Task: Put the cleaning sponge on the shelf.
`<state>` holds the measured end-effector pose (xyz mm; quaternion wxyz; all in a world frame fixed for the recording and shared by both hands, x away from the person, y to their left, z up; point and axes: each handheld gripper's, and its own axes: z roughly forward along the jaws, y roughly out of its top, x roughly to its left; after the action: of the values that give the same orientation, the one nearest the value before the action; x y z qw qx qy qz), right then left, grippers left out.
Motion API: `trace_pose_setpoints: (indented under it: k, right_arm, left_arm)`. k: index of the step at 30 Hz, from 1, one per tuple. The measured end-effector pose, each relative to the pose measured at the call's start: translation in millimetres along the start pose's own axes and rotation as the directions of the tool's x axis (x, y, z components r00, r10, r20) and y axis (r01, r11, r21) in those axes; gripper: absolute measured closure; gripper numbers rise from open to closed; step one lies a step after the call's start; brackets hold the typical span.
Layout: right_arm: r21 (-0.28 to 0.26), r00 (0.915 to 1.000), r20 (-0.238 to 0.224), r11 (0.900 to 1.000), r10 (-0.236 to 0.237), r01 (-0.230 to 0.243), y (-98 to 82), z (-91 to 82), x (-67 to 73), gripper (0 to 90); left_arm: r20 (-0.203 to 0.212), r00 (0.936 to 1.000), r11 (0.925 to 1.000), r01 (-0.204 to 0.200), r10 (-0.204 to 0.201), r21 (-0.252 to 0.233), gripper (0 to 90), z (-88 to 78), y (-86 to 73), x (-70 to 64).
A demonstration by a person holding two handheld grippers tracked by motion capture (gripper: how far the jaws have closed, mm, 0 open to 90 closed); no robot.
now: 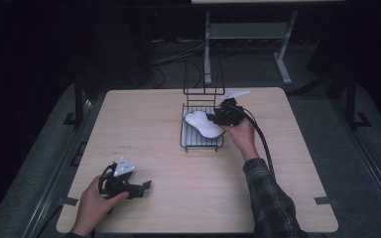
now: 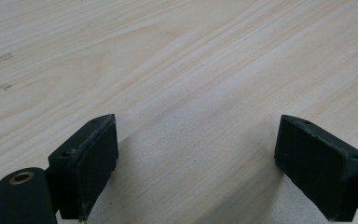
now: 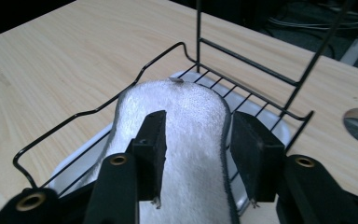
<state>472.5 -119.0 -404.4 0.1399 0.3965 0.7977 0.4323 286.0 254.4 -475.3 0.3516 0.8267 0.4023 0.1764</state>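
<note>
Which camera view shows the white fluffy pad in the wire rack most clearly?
The right gripper view: the white pad lies close between open jaws, its texture clear. The high view shows white pad small, in the wire rack.

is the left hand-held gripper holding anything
No, the left hand-held gripper has its jaws spread wide with only the bare light wooden table between them.

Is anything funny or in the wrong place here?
One odd thing: a fluffy white insole lies in the black wire dish rack, where dishes would go. It sits slanted, one end poking over the rack's right edge. The right claw straddles it, jaws apart. Nothing looks spilled or broken.
</note>
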Motion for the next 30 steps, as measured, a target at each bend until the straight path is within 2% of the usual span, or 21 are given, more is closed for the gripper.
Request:
trace_pose_setpoints:
  k: [4,7,11,20,26,30]
  right_arm:
    - [-0.017,0.9998,0.019,1.000,-0.002,0.002,-2.0,-7.6,-3.9,57.5]
    - [-0.016,1.0000,0.001,1.000,0.007,-0.007,-6.7,-13.5,-8.6,71.6]
    - [0.013,0.9999,-0.014,1.000,0.003,-0.003,-15.3,-18.6,-13.7,88.6]
    - [0.048,0.9998,-0.010,0.999,0.015,-0.014,-31.2,-18.0,-21.4,89.8]
    - [0.054,0.9987,-0.052,0.999,-0.003,0.006,-36.2,-19.0,-16.3,89.8]
    - [0.085,0.9966,-0.074,0.995,-0.036,0.043,-36.9,-16.7,-7.9,89.8]
  left_arm:
    - [0.000,1.0000,1.0000,0.000,0.000,0.000,12.7,0.0,0.0,0.0]
    - [0.000,1.0000,1.0000,0.000,0.000,0.000,12.7,0.0,0.0,0.0]
    - [0.001,1.0000,1.0000,0.002,-0.002,-0.001,12.7,0.1,0.0,-0.1]
    - [0.001,1.0000,1.0000,0.001,-0.001,-0.002,12.7,0.1,0.0,-0.1]
    - [0.001,1.0000,1.0000,0.001,-0.001,-0.001,12.7,0.1,0.0,-0.1]
    - [0.001,1.0000,1.0000,0.001,-0.001,-0.001,12.7,0.1,0.0,-0.1]
